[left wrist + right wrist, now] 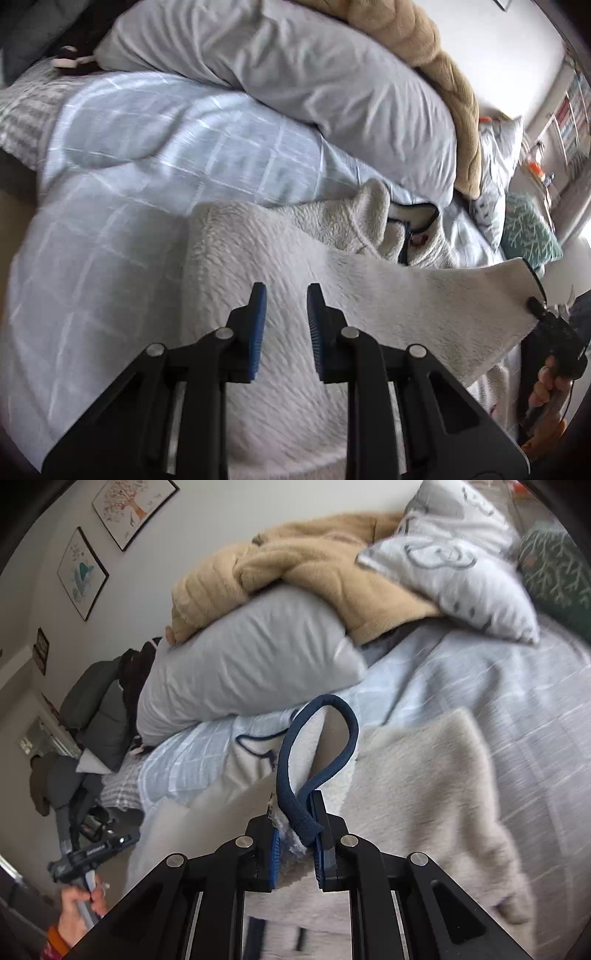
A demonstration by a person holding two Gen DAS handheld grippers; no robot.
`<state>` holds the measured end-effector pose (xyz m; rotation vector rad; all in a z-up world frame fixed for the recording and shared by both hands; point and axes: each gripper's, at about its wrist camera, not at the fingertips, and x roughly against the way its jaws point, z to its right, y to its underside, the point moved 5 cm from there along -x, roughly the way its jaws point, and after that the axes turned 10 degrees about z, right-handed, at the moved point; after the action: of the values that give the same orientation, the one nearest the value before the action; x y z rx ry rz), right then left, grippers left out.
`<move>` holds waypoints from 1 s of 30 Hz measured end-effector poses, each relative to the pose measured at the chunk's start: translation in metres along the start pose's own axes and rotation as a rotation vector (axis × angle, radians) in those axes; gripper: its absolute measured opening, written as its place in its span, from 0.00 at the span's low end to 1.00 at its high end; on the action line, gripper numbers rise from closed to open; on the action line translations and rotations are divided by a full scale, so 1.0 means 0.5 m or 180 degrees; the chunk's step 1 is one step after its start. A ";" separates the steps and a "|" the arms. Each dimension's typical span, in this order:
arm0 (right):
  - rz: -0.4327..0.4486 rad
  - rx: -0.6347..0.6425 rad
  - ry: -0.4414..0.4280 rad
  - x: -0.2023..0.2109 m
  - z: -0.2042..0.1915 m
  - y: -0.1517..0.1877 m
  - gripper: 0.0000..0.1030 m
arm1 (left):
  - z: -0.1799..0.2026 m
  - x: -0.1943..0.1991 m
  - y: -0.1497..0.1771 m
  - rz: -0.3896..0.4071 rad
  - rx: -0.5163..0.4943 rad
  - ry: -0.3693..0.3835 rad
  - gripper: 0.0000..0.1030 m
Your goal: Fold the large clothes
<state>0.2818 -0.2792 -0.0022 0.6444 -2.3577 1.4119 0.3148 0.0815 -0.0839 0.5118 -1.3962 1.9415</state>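
Two grey pillows [295, 74] crowd checked pale-blue duvet [110, 221] behind cream fleece garment [295, 251]. L gripper [286, 295] parted, empty; R gripper [293, 827] clamps garment's navy-trimmed cuff [295, 812]. Garment's far side blurred.

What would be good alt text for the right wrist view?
The right gripper is shut on the navy-trimmed cuff of a cream fleece garment, lifting it above a light blue checked bed piled with pillows.
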 end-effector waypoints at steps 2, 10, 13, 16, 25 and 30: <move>-0.0022 0.0086 0.0227 0.004 0.034 0.013 0.14 | -0.014 -0.052 0.032 -0.0213 0.0022 -0.0085 0.23; -0.0622 0.0398 0.0728 -0.078 0.130 0.166 0.23 | -0.039 -0.046 0.080 0.0051 -0.0201 0.0073 0.23; -0.0586 0.0311 0.0838 -0.060 0.119 0.132 0.37 | -0.023 -0.023 0.070 0.0011 -0.0385 0.0051 0.24; -0.0347 0.0325 0.0800 -0.021 0.103 0.096 0.42 | -0.005 0.000 0.074 -0.0010 -0.0653 0.0083 0.26; -0.0515 0.0570 0.0950 0.018 0.078 0.096 0.50 | 0.009 0.097 0.124 -0.0296 -0.0571 -0.0153 0.70; -0.0199 0.0747 0.1034 0.144 0.014 0.070 0.78 | 0.030 0.209 0.153 -0.0300 -0.0539 -0.0271 0.78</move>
<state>0.2020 -0.2863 0.0034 0.4972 -1.9263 1.6408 0.1865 0.0839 -0.0605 0.5745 -1.5459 1.7267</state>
